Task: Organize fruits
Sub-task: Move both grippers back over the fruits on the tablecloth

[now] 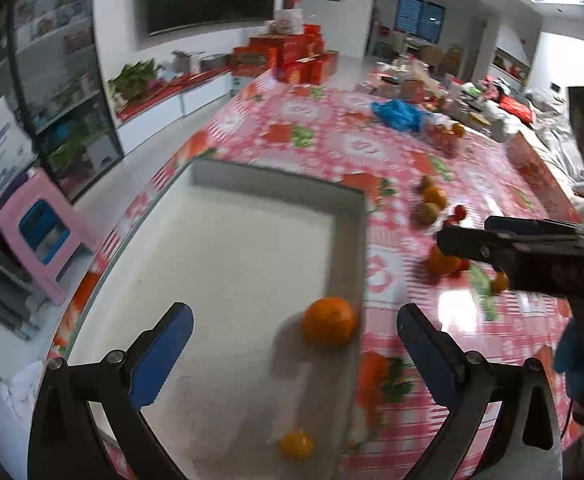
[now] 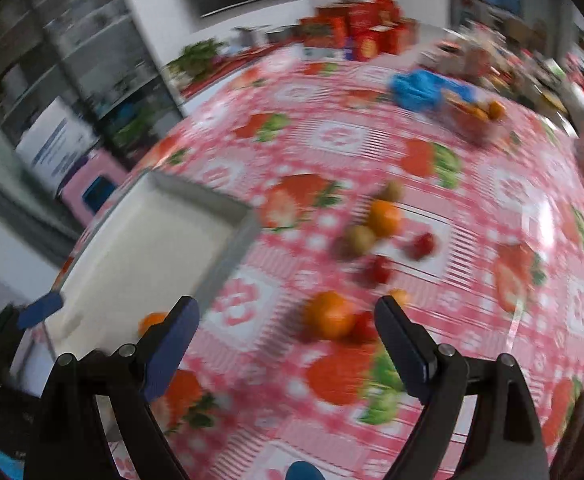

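Note:
A white tray (image 1: 227, 240) with a grey rim lies on the strawberry-print tablecloth (image 1: 412, 400). An orange (image 1: 329, 321) rests in it against the right wall, and a small yellow-orange fruit (image 1: 296, 445) lies nearer. My left gripper (image 1: 296, 344) hangs open above them with nothing between its blue pads. To the right of the tray, loose fruit lies on the cloth: an orange (image 2: 332, 316), another orange (image 2: 386, 216), a kiwi (image 2: 360, 238) and a strawberry (image 2: 424, 246). My right gripper (image 2: 287, 332) is open and empty above the cloth, just left of the near orange. This view is motion-blurred.
At the table's far side lie a blue plastic bag (image 1: 398, 114) and a clear box of fruit (image 1: 444, 132). Red boxes (image 1: 292, 56) are stacked at the far end. A pink stool (image 1: 41, 232) stands on the floor left of the table edge.

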